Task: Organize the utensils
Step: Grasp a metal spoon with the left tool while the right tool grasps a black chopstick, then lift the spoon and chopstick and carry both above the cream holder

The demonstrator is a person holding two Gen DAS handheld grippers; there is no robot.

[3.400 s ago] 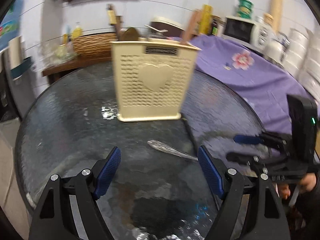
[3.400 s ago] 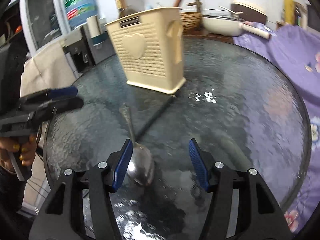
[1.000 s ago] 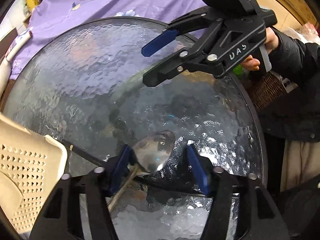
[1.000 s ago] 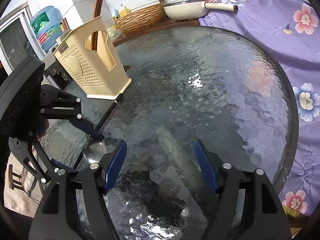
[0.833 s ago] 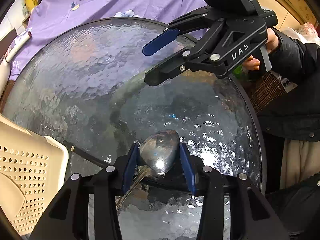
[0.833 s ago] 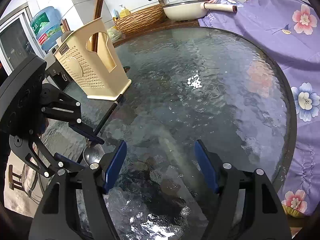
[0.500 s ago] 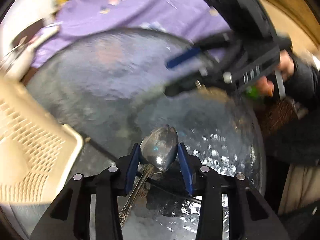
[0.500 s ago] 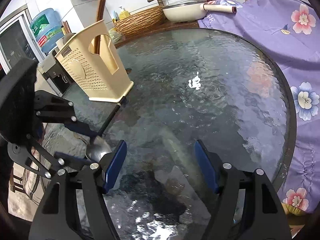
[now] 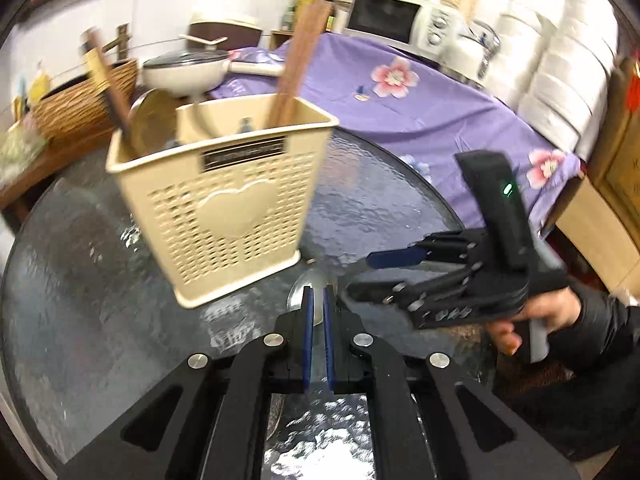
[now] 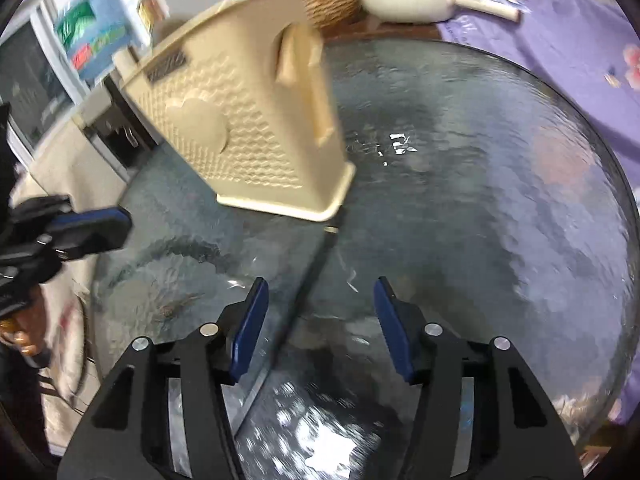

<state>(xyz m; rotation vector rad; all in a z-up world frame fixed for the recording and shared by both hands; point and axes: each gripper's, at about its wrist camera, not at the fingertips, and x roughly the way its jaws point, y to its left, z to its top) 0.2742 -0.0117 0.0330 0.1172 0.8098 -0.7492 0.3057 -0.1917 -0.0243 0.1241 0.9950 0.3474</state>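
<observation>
- Standing on the round glass table (image 9: 72,280), one cream utensil holder (image 9: 224,208) carries a heart on its front; two wooden handles (image 9: 296,60) rise from it, leaning.
- Level above the table edge, the left gripper (image 9: 315,308) aims at the holder, its blue pads pressed together on one metal spoon (image 9: 310,286), whose bowl juts forward past the fingertips, long axis along the fingers.
- The right gripper (image 10: 318,320) hovers with fingers spread, nothing between them.
- One thin dark stick (image 10: 316,268) lies on the glass, running from the holder's base toward that gripper.
</observation>
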